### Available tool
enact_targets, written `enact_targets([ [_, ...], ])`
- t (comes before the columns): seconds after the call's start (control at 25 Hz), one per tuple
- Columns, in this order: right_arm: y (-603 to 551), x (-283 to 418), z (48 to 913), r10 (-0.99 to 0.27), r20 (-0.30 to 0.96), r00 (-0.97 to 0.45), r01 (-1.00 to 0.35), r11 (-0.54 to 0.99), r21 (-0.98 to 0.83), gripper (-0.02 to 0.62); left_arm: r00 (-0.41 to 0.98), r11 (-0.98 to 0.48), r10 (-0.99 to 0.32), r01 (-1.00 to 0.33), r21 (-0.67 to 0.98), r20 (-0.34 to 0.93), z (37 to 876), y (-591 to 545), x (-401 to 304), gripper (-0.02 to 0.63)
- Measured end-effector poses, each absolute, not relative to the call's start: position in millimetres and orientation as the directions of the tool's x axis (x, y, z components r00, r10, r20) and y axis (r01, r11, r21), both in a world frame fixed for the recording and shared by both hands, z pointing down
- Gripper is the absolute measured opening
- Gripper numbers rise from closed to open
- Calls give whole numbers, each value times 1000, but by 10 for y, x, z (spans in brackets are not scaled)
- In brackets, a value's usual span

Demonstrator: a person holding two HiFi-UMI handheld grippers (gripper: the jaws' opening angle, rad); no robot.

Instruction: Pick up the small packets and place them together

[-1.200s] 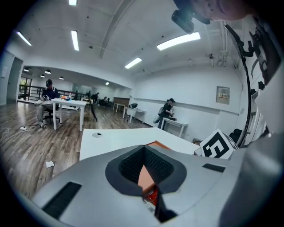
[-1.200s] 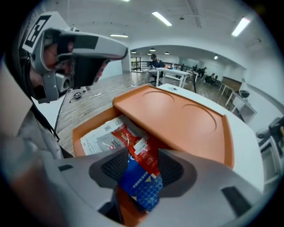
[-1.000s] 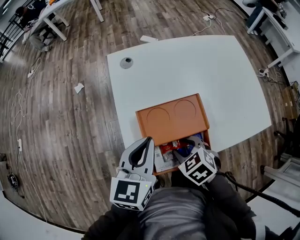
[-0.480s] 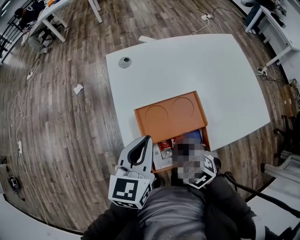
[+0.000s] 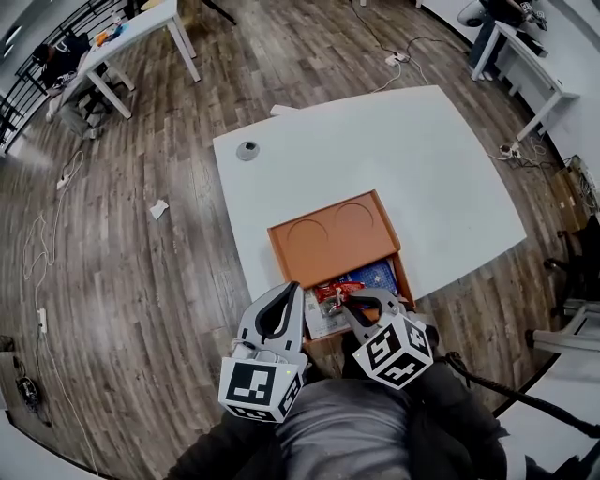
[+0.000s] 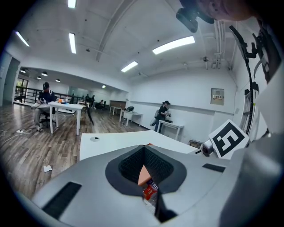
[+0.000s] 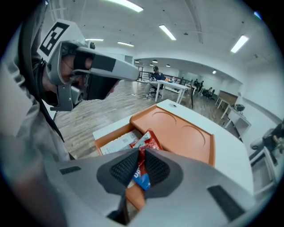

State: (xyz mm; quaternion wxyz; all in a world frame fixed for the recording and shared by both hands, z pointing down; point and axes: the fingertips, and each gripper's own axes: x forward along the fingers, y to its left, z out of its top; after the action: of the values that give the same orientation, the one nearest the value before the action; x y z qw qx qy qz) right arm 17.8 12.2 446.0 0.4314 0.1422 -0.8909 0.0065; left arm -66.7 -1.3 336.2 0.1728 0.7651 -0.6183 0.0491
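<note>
Packets (image 5: 352,291) are all down at the near edge of the surface (image 5: 422,159), in the open near end of an orange tray (image 5: 326,246).

Surface is a plain white top with rounded corners and a round grey cap (image 5: 247,149) near its far left corner. Room's a big open office: grey-brown plank floor (image 5: 141,281) with cables (image 5: 42,244) trailing over it and a paper scrap (image 5: 159,207), other white desks (image 5: 141,28) around, strip lights (image 6: 173,45) overhead.

Tray looks like smooth plastic. Its far half is a flat panel with two shallow round recesses.

Right gripper (image 7: 141,154) has just closed its jaws on a crinkly red and blue foil packet (image 7: 142,174) at that near compartment, pinched between ribbed black pads (image 7: 120,168). A blue packet (image 5: 377,275) and a flat white packet (image 5: 322,319) with print lie in there too.

Left gripper (image 6: 144,148) hangs just off the tray's near left corner, jaws together with nothing in them.
</note>
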Motion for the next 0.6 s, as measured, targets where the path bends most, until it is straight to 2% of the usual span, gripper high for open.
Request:
enact_targets([
  [0.32,-347,86,4112,-312,704,-638,-279,946,166,46,169,-126,-952,-977,175,257,3160,-91,-714,2],
  [0.6,-760,-93,4227,-269,723,-636,-231,961,154,46,70,-19,-957,-984,179,283,3235,-215,-915,2],
])
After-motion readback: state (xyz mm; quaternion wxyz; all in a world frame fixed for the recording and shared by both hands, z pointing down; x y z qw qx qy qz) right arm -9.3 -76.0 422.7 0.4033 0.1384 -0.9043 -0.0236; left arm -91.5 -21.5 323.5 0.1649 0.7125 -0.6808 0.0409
